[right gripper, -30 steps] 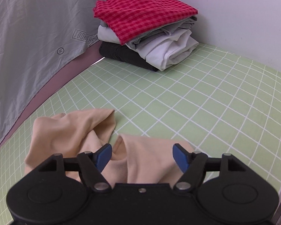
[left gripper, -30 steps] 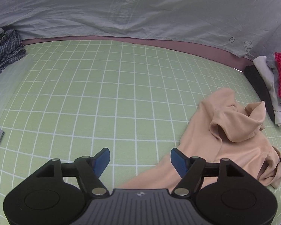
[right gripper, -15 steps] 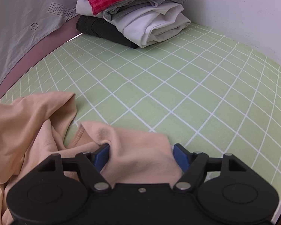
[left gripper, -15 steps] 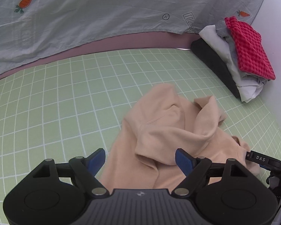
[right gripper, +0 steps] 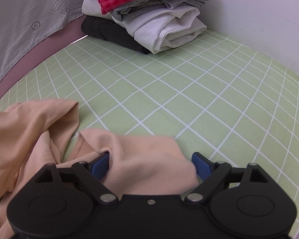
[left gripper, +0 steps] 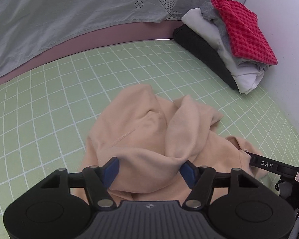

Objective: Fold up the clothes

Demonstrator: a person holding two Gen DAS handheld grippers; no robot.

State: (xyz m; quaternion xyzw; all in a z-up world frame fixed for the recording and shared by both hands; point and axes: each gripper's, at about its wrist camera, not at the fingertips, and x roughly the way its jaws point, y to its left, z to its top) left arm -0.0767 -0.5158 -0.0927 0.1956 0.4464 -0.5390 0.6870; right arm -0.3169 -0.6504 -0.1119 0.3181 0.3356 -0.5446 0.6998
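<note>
A crumpled peach garment point(left gripper: 141, 131) lies on the green grid mat point(left gripper: 39, 99). My left gripper point(left gripper: 149, 170) hovers low over its near side, jaws closing, with a raised fold bulging between the blue pads point(left gripper: 111, 169). My right gripper point(right gripper: 150, 164) is down on the same peach garment point(right gripper: 29, 123) at its right end. Its jaws are opening, and a flap of cloth lies loose between its blue pads point(right gripper: 100, 164). One black finger of the right gripper point(left gripper: 269, 165) shows at the right edge of the left wrist view.
A stack of folded clothes point(left gripper: 229, 39), red checked piece on top, sits in the far right corner against the white wall point(right gripper: 269, 29). A grey printed sheet point(left gripper: 69, 10) hangs along the back above a pink edge. Bare mat point(right gripper: 209, 99) lies right of the garment.
The left gripper swung right from bare mat to over the peach garment, and its jaws narrowed around a fold. The right gripper sank onto the garment's right end and its jaws widened.
</note>
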